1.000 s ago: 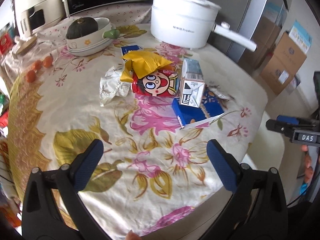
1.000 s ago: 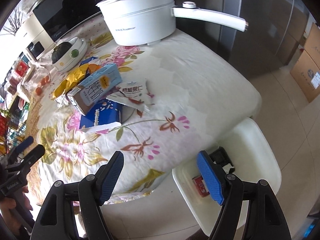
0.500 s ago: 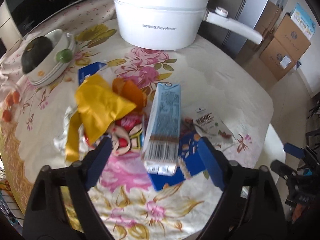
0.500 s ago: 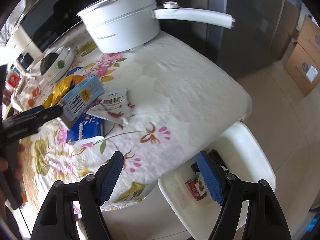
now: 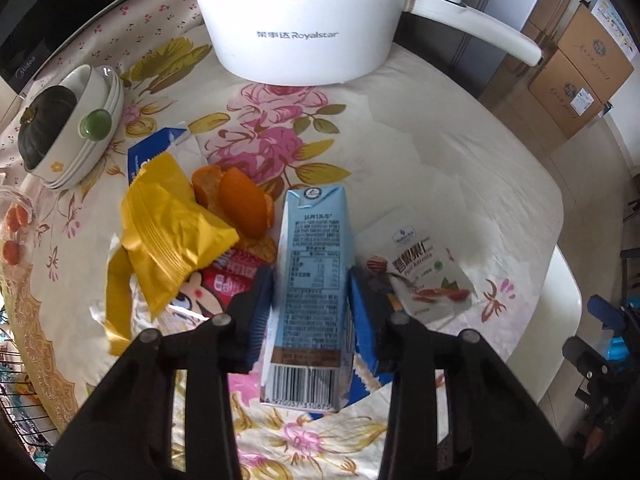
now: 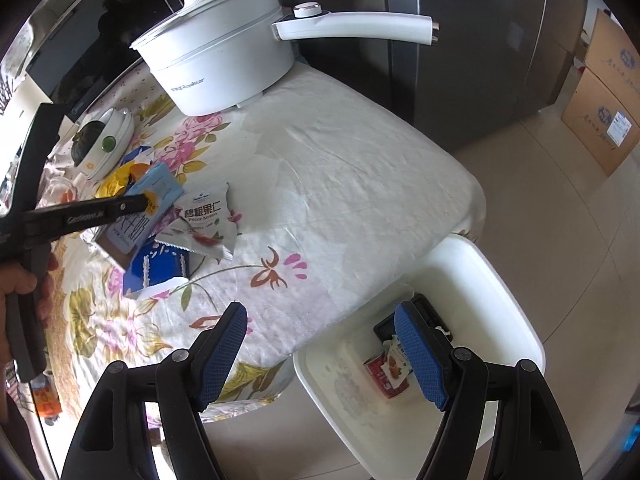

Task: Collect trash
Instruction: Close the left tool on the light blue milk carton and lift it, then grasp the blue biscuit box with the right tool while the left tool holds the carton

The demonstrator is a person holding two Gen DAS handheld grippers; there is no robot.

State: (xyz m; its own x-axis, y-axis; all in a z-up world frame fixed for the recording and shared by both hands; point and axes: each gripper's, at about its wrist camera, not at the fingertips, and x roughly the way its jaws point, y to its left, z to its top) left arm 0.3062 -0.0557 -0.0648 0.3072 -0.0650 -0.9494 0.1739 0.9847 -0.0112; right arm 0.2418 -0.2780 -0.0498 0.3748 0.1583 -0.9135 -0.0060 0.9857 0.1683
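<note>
A light blue milk carton (image 5: 312,240) lies on top of the trash pile on the flowered tablecloth. My left gripper (image 5: 310,280) points down over it, its jaws closing, and both blue pads sit against the carton's long sides. In the right wrist view the same carton (image 6: 160,184) shows with the left gripper (image 6: 136,204) across it. Around it lie a yellow wrapper (image 5: 172,236), orange peel (image 5: 240,200), a red cartoon packet (image 5: 228,280), a blue box (image 6: 156,268) and a white pecan packet (image 5: 424,268). My right gripper (image 6: 320,316) hangs open and holds nothing, above the table's edge and a white bin (image 6: 500,300).
A white electric pot (image 5: 304,20) with a long handle stands at the back of the table. Stacked bowls holding a dark squash (image 5: 68,120) sit at the left. The bin holds a red wrapper (image 6: 384,372). Cardboard boxes (image 5: 580,60) stand on the floor at the right.
My left gripper moved forward over the pile and its jaws came in from wide open onto the carton's sides. The right gripper drifted a little and stayed open.
</note>
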